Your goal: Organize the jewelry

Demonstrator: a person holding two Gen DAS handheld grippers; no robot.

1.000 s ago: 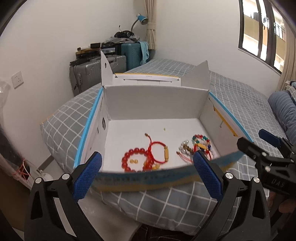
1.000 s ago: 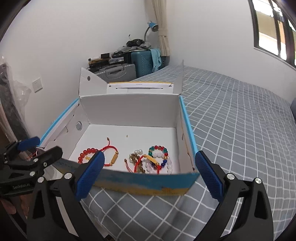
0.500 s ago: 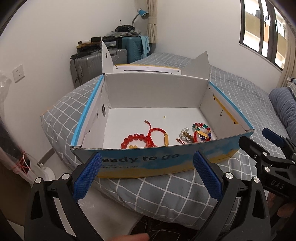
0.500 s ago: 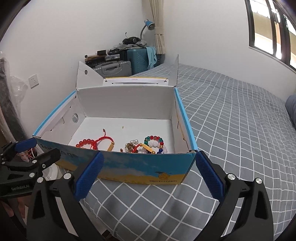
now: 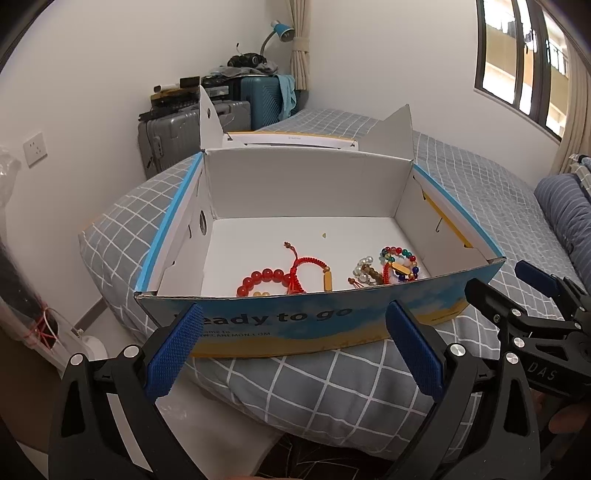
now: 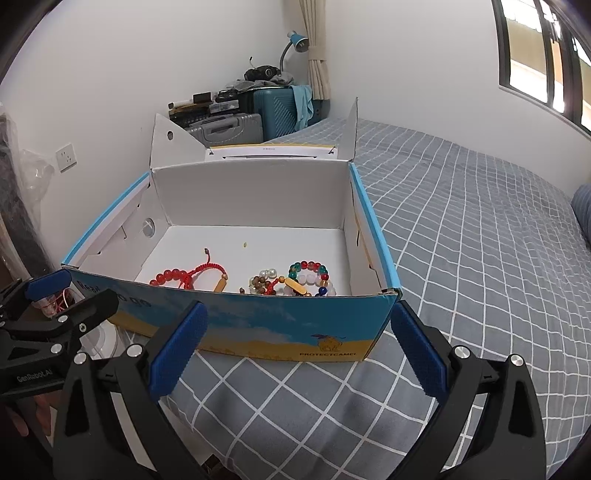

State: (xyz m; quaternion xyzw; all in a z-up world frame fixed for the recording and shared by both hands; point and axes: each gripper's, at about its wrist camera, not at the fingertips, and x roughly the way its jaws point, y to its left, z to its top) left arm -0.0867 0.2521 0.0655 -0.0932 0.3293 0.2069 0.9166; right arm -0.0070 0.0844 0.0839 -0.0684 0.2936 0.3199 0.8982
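Note:
An open blue and yellow cardboard box stands on the bed. Inside lie a red bead bracelet with red cord, a pearl and wood bead bracelet, and a multicoloured bead bracelet. My left gripper is open and empty, just short of the box's near wall. My right gripper is open and empty, in front of the box's right corner. Each gripper shows at the edge of the other's view.
The bed has a grey checked cover and ends near the box's left side. Suitcases with clutter and a desk lamp stand against the far wall. A blue pillow lies at the right. A window is at the upper right.
Both grippers have pulled back and up from the box. Its near flap, bent low a second ago, now stands upright as the front wall. The jewelry has not moved.

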